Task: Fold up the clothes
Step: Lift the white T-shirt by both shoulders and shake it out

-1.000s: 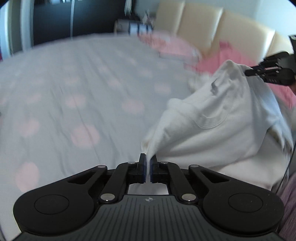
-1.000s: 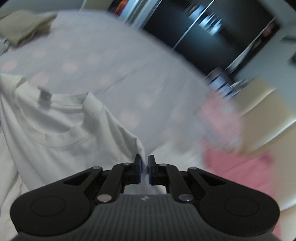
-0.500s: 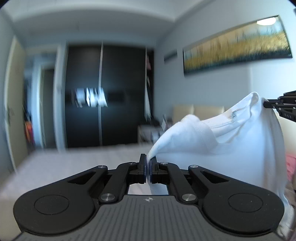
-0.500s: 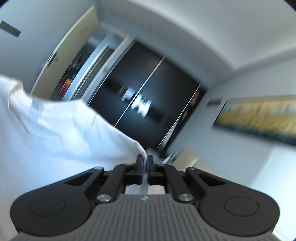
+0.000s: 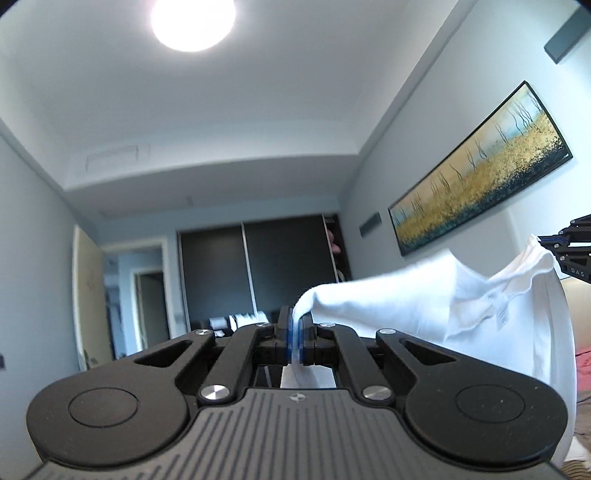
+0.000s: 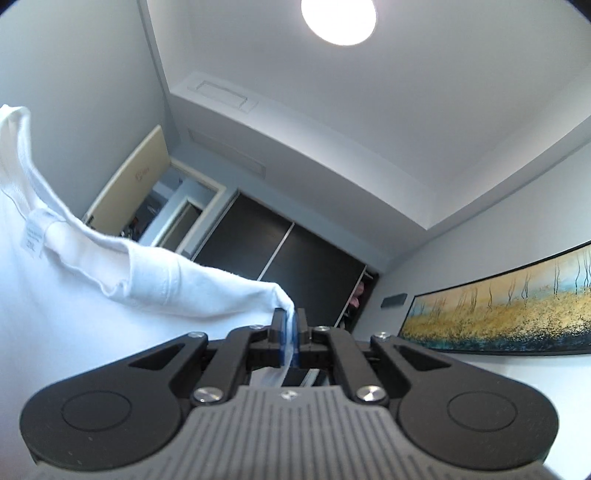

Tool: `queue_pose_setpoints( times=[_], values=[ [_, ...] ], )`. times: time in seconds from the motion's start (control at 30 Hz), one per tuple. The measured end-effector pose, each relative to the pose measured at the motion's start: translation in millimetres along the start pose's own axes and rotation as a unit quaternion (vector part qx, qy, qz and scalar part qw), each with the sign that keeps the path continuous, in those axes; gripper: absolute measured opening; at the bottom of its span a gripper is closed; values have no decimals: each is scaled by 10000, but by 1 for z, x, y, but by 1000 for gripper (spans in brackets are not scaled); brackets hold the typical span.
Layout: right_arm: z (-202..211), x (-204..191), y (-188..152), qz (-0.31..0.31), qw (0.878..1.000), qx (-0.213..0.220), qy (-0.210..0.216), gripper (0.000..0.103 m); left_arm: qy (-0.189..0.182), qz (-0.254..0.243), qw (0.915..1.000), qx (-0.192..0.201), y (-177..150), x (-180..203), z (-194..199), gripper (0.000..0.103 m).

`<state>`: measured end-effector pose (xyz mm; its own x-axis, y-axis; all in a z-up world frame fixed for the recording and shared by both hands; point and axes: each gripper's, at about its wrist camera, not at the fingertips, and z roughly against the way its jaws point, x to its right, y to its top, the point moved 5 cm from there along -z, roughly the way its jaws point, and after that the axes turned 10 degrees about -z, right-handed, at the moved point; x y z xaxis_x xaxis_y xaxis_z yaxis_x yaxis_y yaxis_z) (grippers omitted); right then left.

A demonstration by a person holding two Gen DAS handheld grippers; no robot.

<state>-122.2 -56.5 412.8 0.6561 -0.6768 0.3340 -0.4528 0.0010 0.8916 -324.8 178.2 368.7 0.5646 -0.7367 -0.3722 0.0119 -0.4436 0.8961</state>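
I hold a white cotton T-shirt (image 5: 424, 295) up in the air, stretched between my two pairs of black plastic tongs. My left tongs (image 5: 294, 334) are pressed together on one shoulder corner of the shirt, with a strip of cloth pinched between the blue-edged tips. My right tongs (image 6: 290, 338) pinch the opposite shoulder corner in the same way.

From the left tongs the shirt runs off to the right, where the tips of the right tongs show at the picture's edge. The ribbed collar and its small sewn-in label (image 6: 32, 240) sag between the two grips, and the body hangs down below them. I judge the shirt is held this way, high and by both shoulders, so that its own weight pulls it flat and straight before it is laid down for folding (no fold shows in it yet).

Both tongs point slightly upward, so mostly the room is in view. Ahead of them stands a dark sliding-door wardrobe (image 5: 255, 273). To their right hangs a long framed painting of golden reeds (image 5: 480, 173) on a pale wall. Above them glows a round white ceiling lamp (image 5: 192, 23). To the left of the wardrobe is a pale open door (image 5: 86, 291).

Nothing stands between the tongs and the shirt. The surface below is mostly out of view, so I cannot tell what lies under the hanging hem.
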Motion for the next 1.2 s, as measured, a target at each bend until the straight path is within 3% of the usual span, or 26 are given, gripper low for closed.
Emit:
queue_pose_setpoints(
  times=[0.4,0.6,0.8,1.07,1.2],
  values=[
    [66,-14,-4,-88,9970,762,123,4,286,-549,9981,54,20,6,57,2],
    [56,-20,-17,-90,9979,582,264,4,113,-526,9981,-312,-1,1,40,2],
    [6,-41,-83,-192,9985,-191,477,4,-347,-377,9912,-1222,-77,9,-24,2],
    [-76,-80,-194,-273,9867,-1439,702,4,-731,-16,9711,-2271,-201,14,-126,2],
    [-131,-104,-247,-289,9750,-2060,788,4,-867,116,9567,-2777,-263,8,-178,2]
  ],
)
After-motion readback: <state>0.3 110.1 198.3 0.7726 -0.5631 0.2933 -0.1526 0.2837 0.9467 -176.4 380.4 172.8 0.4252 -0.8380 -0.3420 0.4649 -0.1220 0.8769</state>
